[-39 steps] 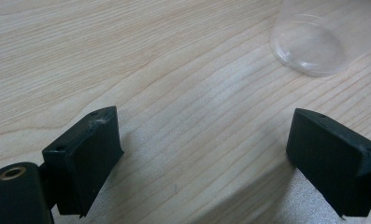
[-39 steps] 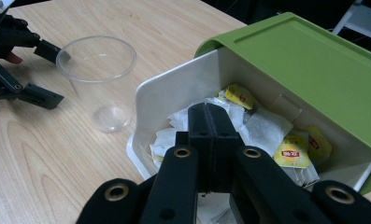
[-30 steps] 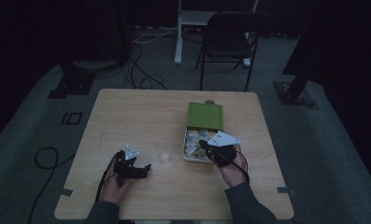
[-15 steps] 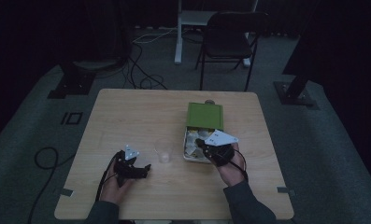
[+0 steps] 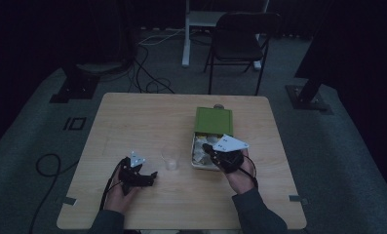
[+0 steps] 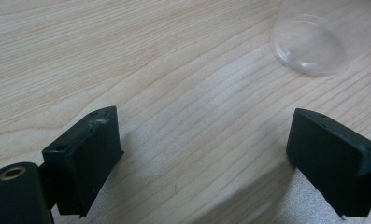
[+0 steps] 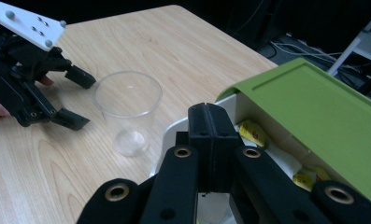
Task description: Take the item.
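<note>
Two hand-held tongs at a wooden desk (image 5: 147,117), a clear cup between them.

Nearest the person, the left tongs (image 5: 149,177) rest low over the desk with jaws spread wide and nothing between them. Just beyond them stands the clear plastic cup (image 5: 171,157), upright and seemingly empty. The right tongs (image 5: 206,146) have jaws pressed together at the near rim of a white box (image 5: 196,163); its contents look like small packets, though the dim light makes that uncertain. Its green lid (image 5: 213,121) lies open farther back.
</note>
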A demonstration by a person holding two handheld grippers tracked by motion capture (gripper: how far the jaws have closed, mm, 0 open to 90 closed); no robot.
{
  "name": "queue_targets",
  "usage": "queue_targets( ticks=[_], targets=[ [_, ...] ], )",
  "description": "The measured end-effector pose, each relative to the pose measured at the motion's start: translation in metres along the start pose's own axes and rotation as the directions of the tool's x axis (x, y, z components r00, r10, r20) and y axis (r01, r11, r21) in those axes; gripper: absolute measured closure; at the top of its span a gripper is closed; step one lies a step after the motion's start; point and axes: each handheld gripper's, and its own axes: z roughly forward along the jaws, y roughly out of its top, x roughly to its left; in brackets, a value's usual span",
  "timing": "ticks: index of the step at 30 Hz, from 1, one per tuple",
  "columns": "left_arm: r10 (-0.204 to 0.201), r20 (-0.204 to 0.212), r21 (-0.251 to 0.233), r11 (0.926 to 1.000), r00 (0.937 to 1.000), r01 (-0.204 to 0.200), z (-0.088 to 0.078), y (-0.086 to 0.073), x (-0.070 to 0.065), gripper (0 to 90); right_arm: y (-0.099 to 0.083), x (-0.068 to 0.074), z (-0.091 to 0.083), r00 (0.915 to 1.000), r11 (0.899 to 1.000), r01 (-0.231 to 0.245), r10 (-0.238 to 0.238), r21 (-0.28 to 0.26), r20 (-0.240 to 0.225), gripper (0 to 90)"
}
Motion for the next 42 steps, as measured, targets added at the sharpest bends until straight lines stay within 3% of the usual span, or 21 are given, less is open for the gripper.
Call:
queue_targets(
  ticks=[24, 42],
  targets=[
    [-0.001, 0.000, -0.001, 1.0000, 1.0000, 0.001, 0.000, 0.000, 0.000, 10.9, 0.024, 0.014, 0.003, 0.9984, 0.999, 0.034, -0.036, -0.037, -0.043, 90.0],
    [0.001, 0.000, 0.000, 1.0000, 1.0000, -0.001, 0.000, 0.000, 0.000, 10.9, 0.035, 0.022, 0.019, 0.9956, 0.999, 0.030, -0.033, -0.041, -0.087, 90.0]
  ],
)
